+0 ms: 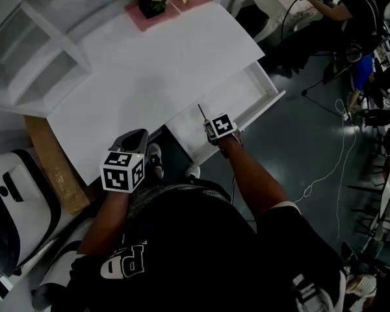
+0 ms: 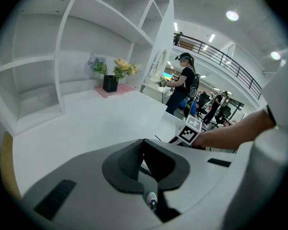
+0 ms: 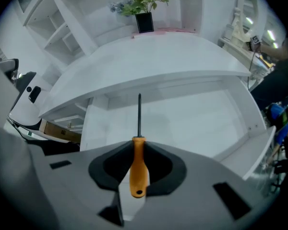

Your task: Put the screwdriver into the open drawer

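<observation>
The screwdriver [image 3: 138, 164] has an orange handle and a thin dark shaft. My right gripper [image 3: 138, 145] is shut on the handle, and the shaft points out over the white floor of the open drawer [image 3: 197, 121]. In the head view the right gripper [image 1: 216, 130] hangs above the drawer [image 1: 237, 96], which is pulled out from the white desk [image 1: 136, 77], and the screwdriver shaft [image 1: 201, 112] pokes out past the marker cube. My left gripper [image 1: 135, 138] sits at the desk's near edge, left of the drawer. In its own view the left gripper [image 2: 143, 150] has its jaws together and holds nothing.
A black pot of flowers [image 1: 153, 2] stands on a pink mat at the desk's back. White shelves [image 1: 45, 51] rise on the left. A brown board [image 1: 52, 164] and a white appliance [image 1: 13, 200] stand beside the desk. People [image 1: 351, 12] and floor cables [image 1: 331, 168] are to the right.
</observation>
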Demonstrator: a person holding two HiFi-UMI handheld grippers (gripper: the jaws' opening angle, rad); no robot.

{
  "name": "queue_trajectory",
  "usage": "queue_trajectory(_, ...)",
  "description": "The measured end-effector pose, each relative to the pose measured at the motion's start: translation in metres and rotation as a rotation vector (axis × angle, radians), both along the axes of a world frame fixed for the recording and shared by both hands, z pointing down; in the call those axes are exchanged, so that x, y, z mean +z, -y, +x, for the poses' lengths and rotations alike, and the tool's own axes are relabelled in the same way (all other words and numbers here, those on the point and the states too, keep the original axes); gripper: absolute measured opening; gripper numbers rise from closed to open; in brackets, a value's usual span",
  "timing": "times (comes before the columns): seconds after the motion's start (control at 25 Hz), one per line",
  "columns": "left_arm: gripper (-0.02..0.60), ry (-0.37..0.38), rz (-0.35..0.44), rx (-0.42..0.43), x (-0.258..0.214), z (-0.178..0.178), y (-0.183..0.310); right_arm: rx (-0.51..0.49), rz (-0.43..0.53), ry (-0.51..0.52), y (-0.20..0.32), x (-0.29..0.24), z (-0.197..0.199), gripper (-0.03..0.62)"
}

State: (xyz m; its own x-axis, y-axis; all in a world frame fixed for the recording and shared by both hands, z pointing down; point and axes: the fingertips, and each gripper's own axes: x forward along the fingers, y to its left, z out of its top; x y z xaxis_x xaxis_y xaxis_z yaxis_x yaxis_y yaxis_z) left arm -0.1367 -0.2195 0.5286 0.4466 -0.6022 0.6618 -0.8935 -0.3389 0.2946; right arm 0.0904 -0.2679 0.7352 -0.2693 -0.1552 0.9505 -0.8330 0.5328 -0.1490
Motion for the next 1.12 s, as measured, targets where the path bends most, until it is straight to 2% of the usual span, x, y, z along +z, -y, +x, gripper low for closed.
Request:
queue_trajectory(0.32, 0.011, 0.011, -0.014, -0.02, 0.008, -0.015, -0.003, -0.102, -0.017, -0.012, 0.003, 0.02, -0.029, 0.077)
queue_trajectory(0.48, 0.011, 0.014, -0.025, -0.041, 0.011, -0.028, -0.005, -0.096, -0.068, -0.084, -0.001, 0.032, -0.025, 0.077)
queue_trajectory(0.68, 0.011, 0.02, -0.037, -0.055, 0.013, -0.04, -0.005, -0.114, -0.081, -0.108, 0.001, 0.044, -0.03, 0.077)
queue_trajectory(1.12, 0.011, 0.028, -0.063, -0.056, 0.02, -0.05, 0.003, -0.119, -0.121, -0.1, -0.002, 0.065, -0.041, 0.078)
